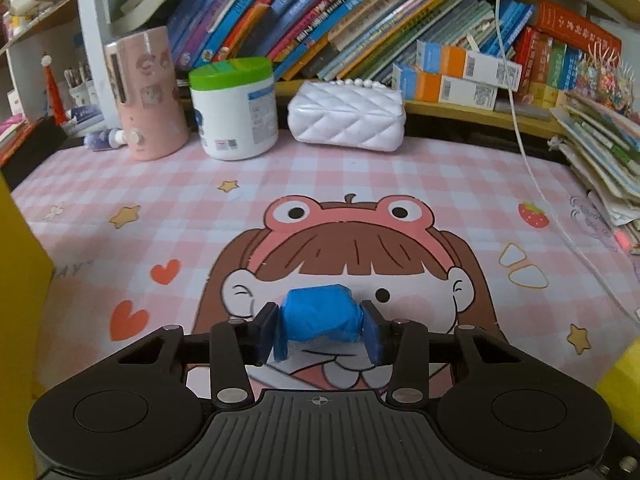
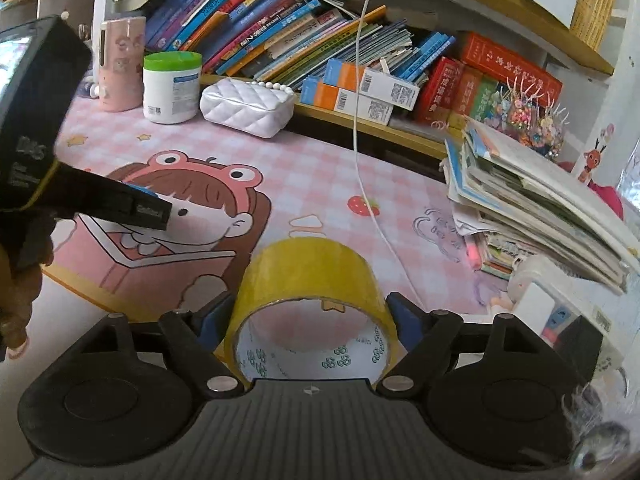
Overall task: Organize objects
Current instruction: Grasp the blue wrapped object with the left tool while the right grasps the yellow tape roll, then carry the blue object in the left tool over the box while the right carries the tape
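My left gripper (image 1: pixel 320 330) is shut on a small blue wrapped block (image 1: pixel 318 314), held just above the pink checked cartoon desk mat (image 1: pixel 360 184). In the right wrist view the left gripper (image 2: pixel 154 210) reaches in from the left over the mat, its blue load mostly hidden. My right gripper (image 2: pixel 310 320) is shut on a yellow roll of tape (image 2: pixel 310 276), gripped by its sides with the open core facing the camera, above the near part of the mat (image 2: pixel 320 168).
At the back stand a pink cup (image 1: pixel 146 96), a white tub with green lid (image 1: pixel 234 108) and a white quilted purse (image 1: pixel 346 116). Shelved books (image 1: pixel 340 20) run behind. A paper stack (image 2: pixel 540 192) lies at the right. A white cable (image 2: pixel 360 120) hangs down.
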The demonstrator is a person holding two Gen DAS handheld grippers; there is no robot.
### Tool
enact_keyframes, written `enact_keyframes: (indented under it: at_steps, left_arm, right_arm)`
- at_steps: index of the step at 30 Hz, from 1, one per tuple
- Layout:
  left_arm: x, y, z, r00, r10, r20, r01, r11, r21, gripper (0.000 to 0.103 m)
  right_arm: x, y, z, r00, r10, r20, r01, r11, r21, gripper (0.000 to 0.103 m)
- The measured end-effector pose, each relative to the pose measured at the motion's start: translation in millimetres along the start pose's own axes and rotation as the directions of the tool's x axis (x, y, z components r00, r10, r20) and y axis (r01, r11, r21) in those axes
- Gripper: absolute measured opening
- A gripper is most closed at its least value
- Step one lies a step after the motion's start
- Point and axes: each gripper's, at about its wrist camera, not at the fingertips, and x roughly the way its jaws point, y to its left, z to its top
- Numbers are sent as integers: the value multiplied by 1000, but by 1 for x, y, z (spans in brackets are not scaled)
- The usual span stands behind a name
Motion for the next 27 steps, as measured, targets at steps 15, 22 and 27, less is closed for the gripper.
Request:
enact_keyframes:
  at_steps: [15, 22, 27]
  left_arm:
    - [-100, 36, -37, 995, 22, 95, -19, 999, -34, 41]
    - [-134, 62, -60, 992, 57, 109, -51, 997, -57, 41]
    - [-159, 87, -76, 988, 79, 130, -69, 995, -75, 41]
  right_arm:
    - [-21, 54, 15, 999, 42, 18, -42, 999, -32, 80]
    - [-46, 95, 11, 997, 69, 29, -66, 994, -86, 80]
    - [-69, 127, 6, 994, 100, 40, -95, 989, -110, 80]
